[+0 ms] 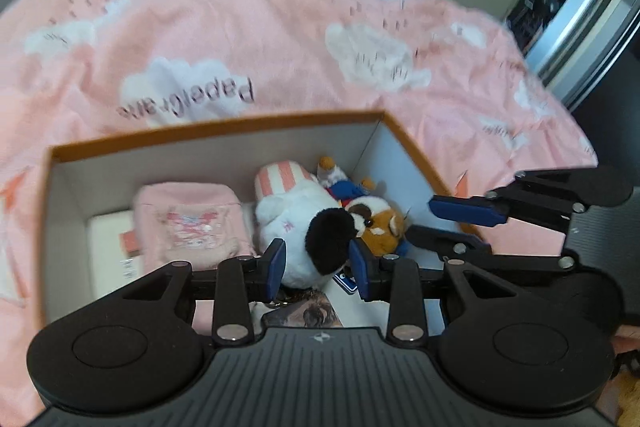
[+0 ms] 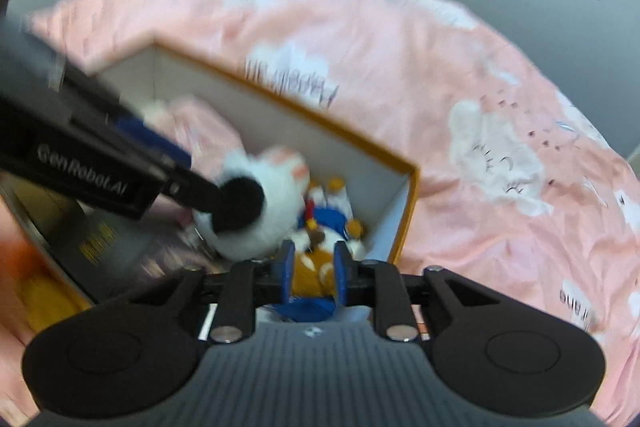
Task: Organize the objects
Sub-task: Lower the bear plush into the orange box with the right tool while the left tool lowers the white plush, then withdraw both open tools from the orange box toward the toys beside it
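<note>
An orange-rimmed cardboard box point(image 1: 216, 125) point(image 2: 320, 123) lies on the pink bedspread point(image 1: 240, 27). Inside it are a white plush with a black ear and a striped hat point(image 1: 296, 219) point(image 2: 276, 179), and a brown plush in blue clothes point(image 1: 380, 223) point(image 2: 312, 267). My left gripper point(image 1: 319, 265) reaches into the box with its pads pressed on the white plush's lower body. My right gripper point(image 2: 315, 269) point(image 1: 420, 219) hangs over the brown plush. Its fingertips stand apart just beside the plush's head, and I cannot see them gripping.
A pink pouch point(image 1: 192, 223) and a white flat pack point(image 1: 112, 239) fill the box's left half. A picture card point(image 1: 316, 311) lies near its front wall. A dark box with yellow print point(image 2: 80, 239) shows at the left. A door point(image 1: 580, 7) stands beyond the bed.
</note>
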Tool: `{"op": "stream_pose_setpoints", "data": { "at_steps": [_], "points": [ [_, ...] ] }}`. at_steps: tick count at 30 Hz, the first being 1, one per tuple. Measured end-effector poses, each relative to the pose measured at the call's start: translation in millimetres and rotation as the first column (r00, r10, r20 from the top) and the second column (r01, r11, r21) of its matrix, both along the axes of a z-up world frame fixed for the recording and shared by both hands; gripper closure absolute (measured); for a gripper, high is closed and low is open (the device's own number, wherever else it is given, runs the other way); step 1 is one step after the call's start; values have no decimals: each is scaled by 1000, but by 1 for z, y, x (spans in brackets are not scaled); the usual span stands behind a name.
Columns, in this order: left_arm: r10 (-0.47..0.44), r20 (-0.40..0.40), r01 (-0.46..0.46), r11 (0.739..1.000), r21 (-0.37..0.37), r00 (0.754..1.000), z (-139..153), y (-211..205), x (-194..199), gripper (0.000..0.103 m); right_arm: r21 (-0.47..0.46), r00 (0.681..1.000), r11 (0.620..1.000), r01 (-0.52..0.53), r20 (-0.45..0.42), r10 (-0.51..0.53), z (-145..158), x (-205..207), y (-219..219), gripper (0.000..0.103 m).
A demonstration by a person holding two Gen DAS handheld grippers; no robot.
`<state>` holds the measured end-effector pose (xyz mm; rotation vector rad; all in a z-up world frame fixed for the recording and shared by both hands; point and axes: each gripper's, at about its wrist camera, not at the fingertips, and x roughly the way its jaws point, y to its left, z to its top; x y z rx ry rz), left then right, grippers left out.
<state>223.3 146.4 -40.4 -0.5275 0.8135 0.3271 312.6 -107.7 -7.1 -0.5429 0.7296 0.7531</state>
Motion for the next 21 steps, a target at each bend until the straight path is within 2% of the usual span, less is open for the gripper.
{"op": "stream_pose_setpoints", "data": {
  "at_steps": [1, 4, 6, 9, 11, 14, 16, 21],
  "points": [
    [8, 27, -8, 1000, 16, 1000, 7, -5, -12, 64, 47, 1000, 999, 12, 0, -12, 8, -8, -5, 69],
    [43, 90, -48, 998, 49, 995, 25, -23, -46, 64, 172, 1000, 985, 26, 3, -27, 25, -38, -19, 66],
    [89, 122, -96, 994, 47, 989, 31, -35, -67, 64, 246, 999, 968, 36, -6, -35, 31, -59, -28, 63],
    [124, 149, -130, 991, 34, 981, 31, -55, -95, 64, 340, 998, 938, 65, -35, -56, 34, -86, -37, 51],
    [144, 168, -152, 988, 33, 975, 28, -63, -110, 64, 365, 996, 926, 93, -42, -83, 29, -99, -39, 45],
    [189, 223, -195, 981, 2, 956, 23, -70, -131, 64, 396, 989, 907, 146, -89, -120, 19, -109, -43, 45],
    [210, 227, -213, 977, -8, 951, 20, -71, -140, 64, 415, 980, 890, 189, -136, -145, 10, -118, -46, 45],
    [230, 178, -251, 962, 108, 957, 12, -78, -153, 64, 398, 966, 883, 247, -173, -192, -18, -140, -38, 45]
  ]
}}
